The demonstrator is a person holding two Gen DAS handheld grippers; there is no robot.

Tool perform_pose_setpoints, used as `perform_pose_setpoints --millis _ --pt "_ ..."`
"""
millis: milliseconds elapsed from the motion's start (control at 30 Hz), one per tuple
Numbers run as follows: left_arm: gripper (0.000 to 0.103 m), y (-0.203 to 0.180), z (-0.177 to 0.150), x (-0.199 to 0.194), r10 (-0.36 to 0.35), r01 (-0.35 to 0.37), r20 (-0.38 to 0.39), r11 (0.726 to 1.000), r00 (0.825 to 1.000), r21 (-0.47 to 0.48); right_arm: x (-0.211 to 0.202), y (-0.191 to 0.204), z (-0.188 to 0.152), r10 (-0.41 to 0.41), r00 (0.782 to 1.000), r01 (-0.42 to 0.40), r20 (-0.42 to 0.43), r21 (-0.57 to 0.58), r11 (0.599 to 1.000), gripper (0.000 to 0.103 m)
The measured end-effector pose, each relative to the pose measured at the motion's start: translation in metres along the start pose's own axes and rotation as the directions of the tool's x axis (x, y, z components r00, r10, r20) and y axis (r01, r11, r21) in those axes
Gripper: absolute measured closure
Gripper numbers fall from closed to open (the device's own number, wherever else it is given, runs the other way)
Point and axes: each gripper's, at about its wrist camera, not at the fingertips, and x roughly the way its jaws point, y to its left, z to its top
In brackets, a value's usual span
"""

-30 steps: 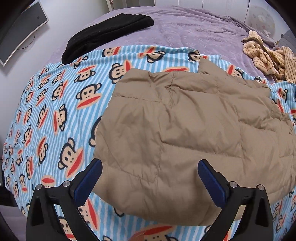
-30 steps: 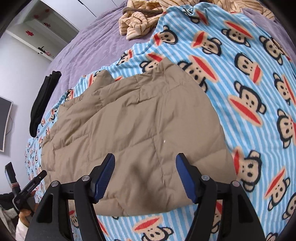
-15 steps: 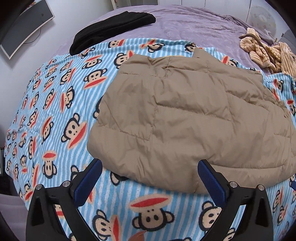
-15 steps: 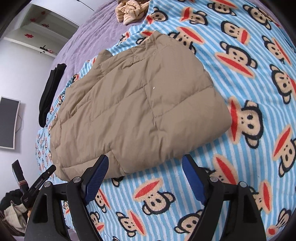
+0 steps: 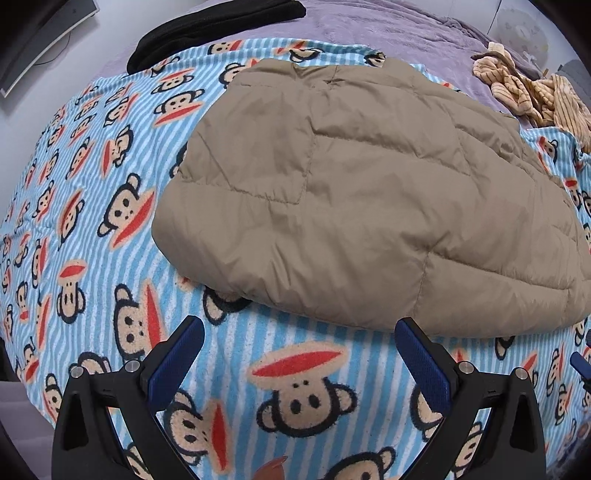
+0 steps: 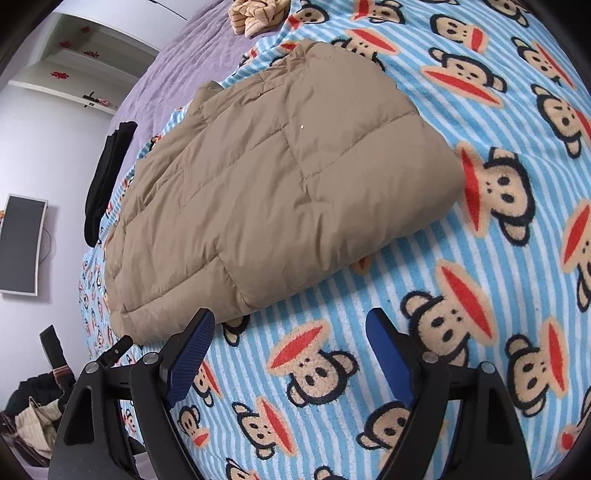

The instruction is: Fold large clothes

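Note:
A tan quilted jacket (image 5: 351,184) lies folded flat on the monkey-print blanket (image 5: 92,184), its thick near fold facing both cameras. My left gripper (image 5: 299,328) is open above the blanket, just short of the jacket's near edge, with nothing between its blue pads. In the right wrist view the same jacket (image 6: 277,184) stretches away to the upper left. My right gripper (image 6: 290,317) is open beside its near edge, over the bare blanket (image 6: 517,258), and holds nothing.
A black garment (image 5: 214,22) lies on the purple bedspread (image 5: 388,26) beyond the blanket. A yellow striped garment (image 5: 535,92) is heaped at the far right. A monitor (image 6: 20,243) hangs on the wall left of the bed. Clothes are piled on the floor (image 6: 33,417).
Both grippers have drawn back from above the jacket toward the blanket's near side; the jacket now lies past the fingertips. The right jaws stand wider than a second ago.

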Motion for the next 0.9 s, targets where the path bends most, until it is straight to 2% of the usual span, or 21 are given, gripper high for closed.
perform_pose_setpoints --millis 267,533,700,900 --pt "0.000 0.030 -0.004 0.014 -0.114 0.110 -0.038 0.989 0.993 -0.095 0.008 0.000 -0.015 0.033 0.997 -0.039 0.069 0.097 0.995 0.017" --pt "0.000 0.045 -0.002 0.028 -0.186 0.177 -0.047 0.972 0.981 -0.156 0.034 -0.019 -0.003 0.108 0.988 -0.135 0.109 0.280 0.950 0.017" --pt "0.000 0.048 0.002 0.041 -0.275 0.260 -0.040 0.940 0.961 -0.222 0.050 -0.032 0.012 0.151 0.978 -0.195 0.145 0.367 0.909 0.017" --pt "0.000 0.061 0.008 0.043 -0.336 0.327 0.015 0.904 0.942 -0.276 0.055 -0.032 0.032 0.237 0.951 -0.296 0.199 0.363 0.883 0.017"
